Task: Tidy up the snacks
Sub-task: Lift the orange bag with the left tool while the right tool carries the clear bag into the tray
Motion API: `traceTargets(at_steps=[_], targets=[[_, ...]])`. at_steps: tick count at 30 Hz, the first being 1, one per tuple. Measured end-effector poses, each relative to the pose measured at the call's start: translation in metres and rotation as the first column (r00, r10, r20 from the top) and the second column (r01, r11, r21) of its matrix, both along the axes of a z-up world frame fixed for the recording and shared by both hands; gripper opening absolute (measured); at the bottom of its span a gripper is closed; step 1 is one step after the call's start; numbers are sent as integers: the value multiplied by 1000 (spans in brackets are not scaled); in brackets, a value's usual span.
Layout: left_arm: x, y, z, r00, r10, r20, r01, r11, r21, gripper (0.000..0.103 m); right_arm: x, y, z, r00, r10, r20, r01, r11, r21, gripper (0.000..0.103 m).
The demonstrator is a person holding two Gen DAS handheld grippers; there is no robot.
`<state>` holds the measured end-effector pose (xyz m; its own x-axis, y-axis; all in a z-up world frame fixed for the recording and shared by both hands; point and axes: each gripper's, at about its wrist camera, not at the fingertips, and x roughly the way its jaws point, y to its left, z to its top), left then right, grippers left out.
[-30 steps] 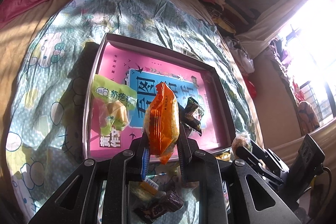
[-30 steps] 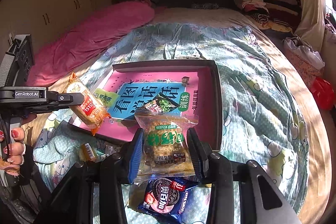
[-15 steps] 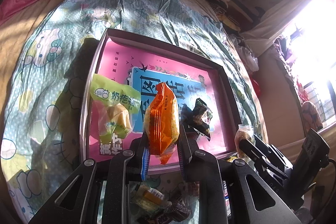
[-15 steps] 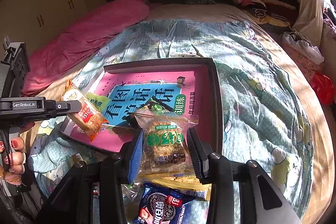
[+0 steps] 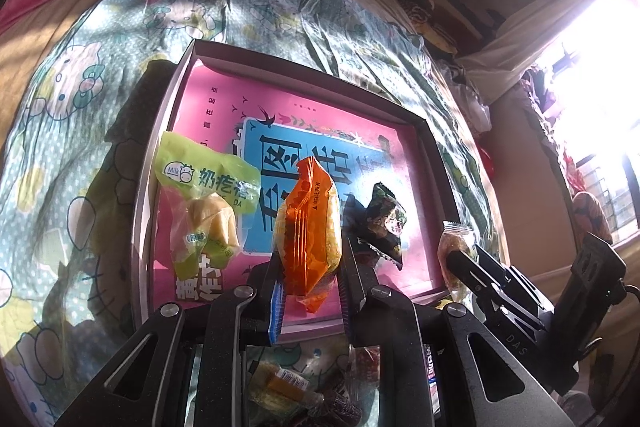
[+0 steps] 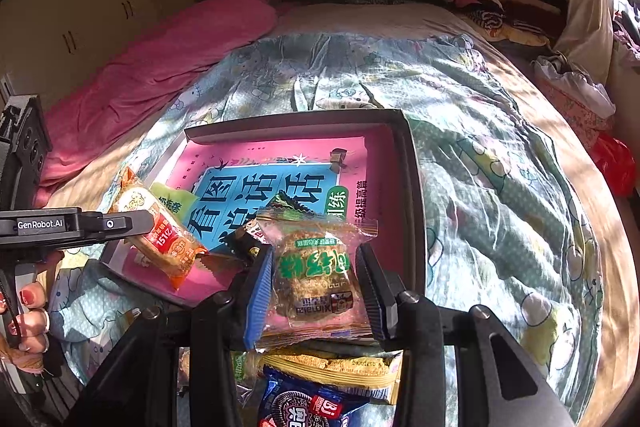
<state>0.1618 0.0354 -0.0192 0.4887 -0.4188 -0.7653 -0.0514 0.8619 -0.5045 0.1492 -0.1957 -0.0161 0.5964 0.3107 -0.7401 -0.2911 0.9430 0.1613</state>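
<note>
Through the left wrist camera we see the left gripper (image 5: 310, 275) with its jaws clamped on an orange snack packet (image 5: 308, 231), held upright above the near edge of the pink-lined box (image 5: 160, 155) on the bed (image 5: 80, 75). A green milk-candy bag (image 5: 200, 211) lies in the box's near left part, a dark packet (image 5: 380, 223) to the right of centre. We judge the orange packet light, puffy and slick, best pinched across its lower body.

Through the right wrist camera, the right gripper (image 6: 310, 291) has its jaws closed on a clear-wrapped cake packet (image 6: 316, 267) at the box's near edge. We judge its contents crumbly, so a gentle grip across the middle suits it. More snacks, including a blue cookie pack (image 6: 304, 403), lie below.
</note>
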Motion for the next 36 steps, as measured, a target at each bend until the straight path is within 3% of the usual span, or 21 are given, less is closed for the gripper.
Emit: traceTargets(at_steps=[7, 14, 36], targets=[[3, -4, -2, 1000, -10, -1, 10, 1000, -3, 23, 6, 2, -11, 1000, -4, -29, 4, 1000, -3, 42], [2, -5, -8, 1000, -12, -18, 11, 998, -56, 23, 12, 9, -19, 999, 11, -43, -12, 1000, -7, 42], [2, -6, -10, 1000, -12, -25, 12, 1000, 4, 29, 19, 14, -26, 998, 4, -65, -5, 1000, -23, 42]])
